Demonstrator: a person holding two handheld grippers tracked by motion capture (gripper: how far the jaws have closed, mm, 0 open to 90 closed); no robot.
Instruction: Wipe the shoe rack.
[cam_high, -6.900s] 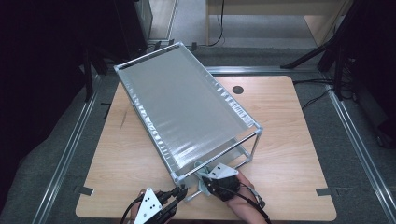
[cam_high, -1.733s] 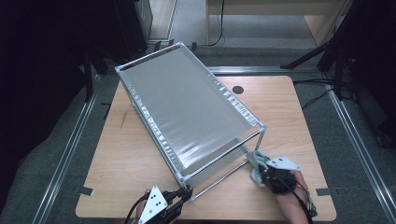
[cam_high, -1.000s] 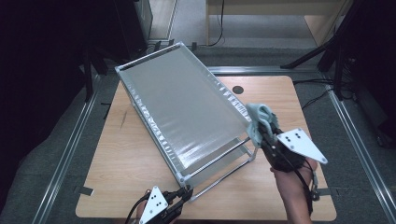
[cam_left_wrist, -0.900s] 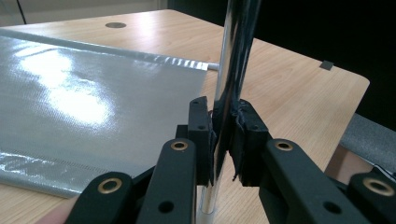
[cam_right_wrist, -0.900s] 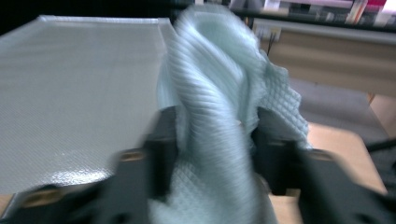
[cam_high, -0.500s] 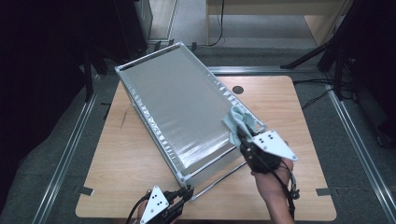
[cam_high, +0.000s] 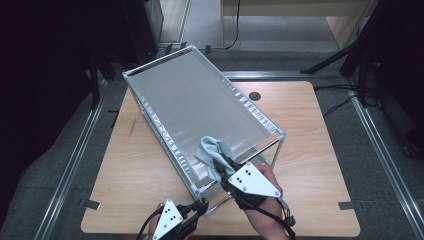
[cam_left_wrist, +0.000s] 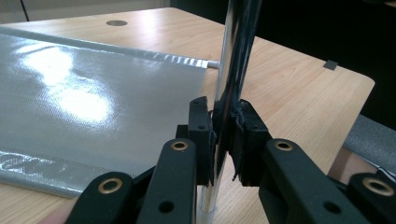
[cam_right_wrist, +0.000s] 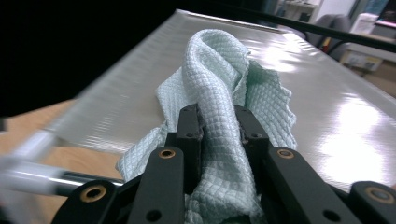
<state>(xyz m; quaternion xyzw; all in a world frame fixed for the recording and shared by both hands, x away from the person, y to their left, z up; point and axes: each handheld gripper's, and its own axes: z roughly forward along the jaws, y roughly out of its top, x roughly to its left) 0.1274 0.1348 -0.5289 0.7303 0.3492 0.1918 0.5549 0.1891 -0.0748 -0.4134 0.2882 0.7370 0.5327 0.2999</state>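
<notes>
**Cloth brought onto a steadied shelf rack**

The shelf rack (cam_high: 200, 117), a chrome-tube frame bearing a grey glossy sheet, runs from the upper left to the lower centre of the high view on the wooden table (cam_high: 320, 135). It looks rigid but light enough to slide, hence best held by a post. The left gripper (cam_high: 192, 212), at the bottom edge, is clamped on the near corner post (cam_left_wrist: 233, 60); its jaws meet the smooth, probably slippery tube squarely from both sides. The pale green cloth (cam_high: 212, 152) lies bunched on the sheet's near end, lower centre. It is soft, limp and light, so any pinched fold serves as a hold. The right gripper (cam_high: 220, 167) nips such a fold between nearly closed jaws, reaching up and left over the rack's edge, hand (cam_high: 262, 205) low behind it.
</notes>
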